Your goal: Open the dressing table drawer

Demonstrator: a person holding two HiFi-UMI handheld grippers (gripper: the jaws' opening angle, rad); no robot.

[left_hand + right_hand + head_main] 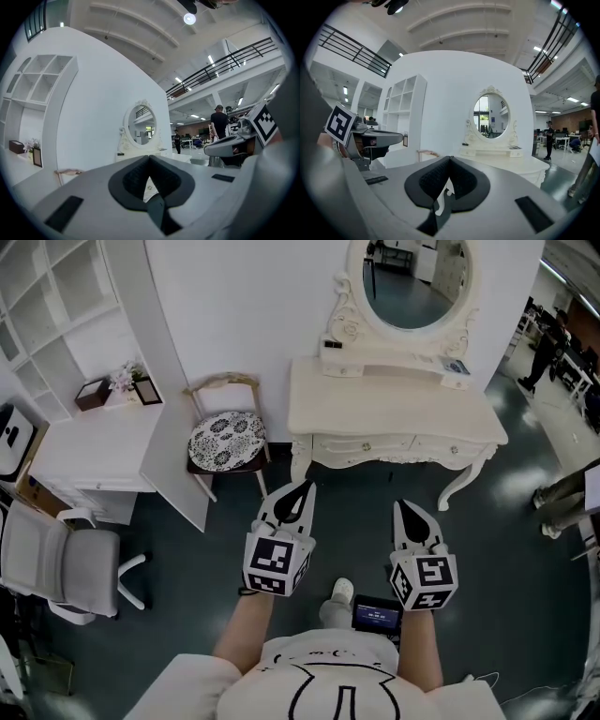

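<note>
I am standing in front of the dressing table (394, 409), but I am not at it yet. There is bare floor between me and it. My left gripper (302, 488) and my right gripper (401, 507) are both held out in front of me, pointing at the table. Both are closed tight, tips together, with nothing in them.

The drawer (367, 443) is in the front of the table, just under the top. It is shut. There looks to be a second one just to its right. I think I am at the very first step, getting close. Next I need to get near enough to reach, open one gripper, close it on the drawer's knob and pull toward me. The knob is too small for me to see well from here.

The head view shows the drawer fronts, the chair (227, 440) just left of the table, and both grippers side by side. The gripper views do not show the drawer well, because my own jaws are in the way. But they show the mirror (489, 117) standing up tall, the high ceiling, and a person (219, 123) far off on the right. Each also shows the other gripper at its side.
</note>
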